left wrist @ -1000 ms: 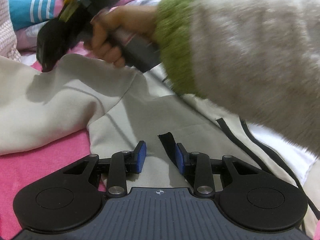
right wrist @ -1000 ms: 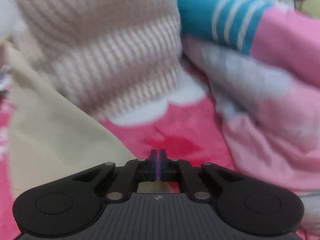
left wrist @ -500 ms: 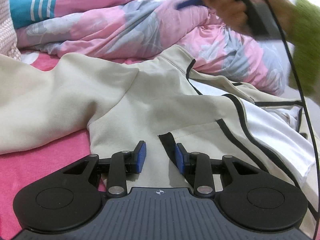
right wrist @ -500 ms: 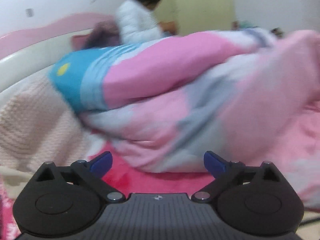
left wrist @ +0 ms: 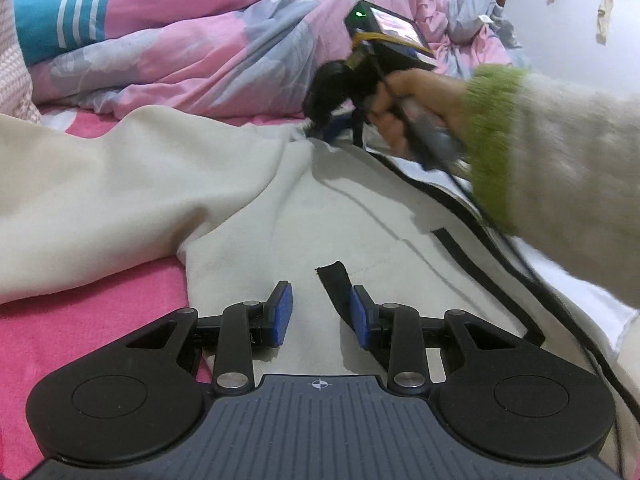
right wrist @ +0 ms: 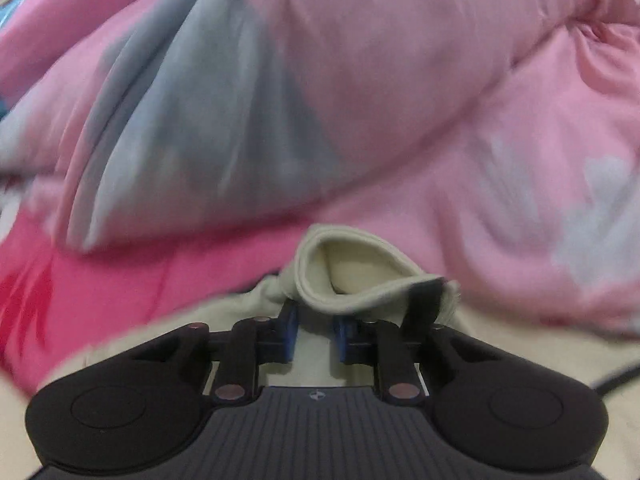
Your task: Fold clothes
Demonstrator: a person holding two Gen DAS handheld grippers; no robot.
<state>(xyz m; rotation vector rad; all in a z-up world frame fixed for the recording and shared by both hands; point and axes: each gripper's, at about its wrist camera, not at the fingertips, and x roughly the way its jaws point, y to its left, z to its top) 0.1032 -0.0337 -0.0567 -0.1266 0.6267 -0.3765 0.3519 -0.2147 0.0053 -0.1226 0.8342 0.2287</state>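
Note:
A beige zip jacket [left wrist: 320, 208] with black trim lies spread on a pink bed sheet [left wrist: 80, 320], one sleeve [left wrist: 120, 200] stretched to the left. My left gripper [left wrist: 320, 312] hovers open low over its front, beside a black-edged pocket flap [left wrist: 336, 280], with nothing between the pads. A hand [left wrist: 416, 100] holds my right gripper [left wrist: 328, 132] at the jacket's collar. In the right wrist view the collar fold [right wrist: 360, 272] curls over the fingertips of the right gripper [right wrist: 316, 334]. Its blue pads stand partly closed with a gap between them, and the cloth bunches there.
A rumpled pink and grey duvet [left wrist: 200, 48] [right wrist: 320, 100] is heaped just beyond the collar. A fuzzy cream sleeve with a green cuff [left wrist: 560, 184] crosses the right side above the jacket. A black cable [left wrist: 520, 264] trails over the jacket's zip edge.
The right gripper let go near the far left sleeve, swung right wide open, and has come down at the collar with its pads narrowed. My left gripper has stayed put.

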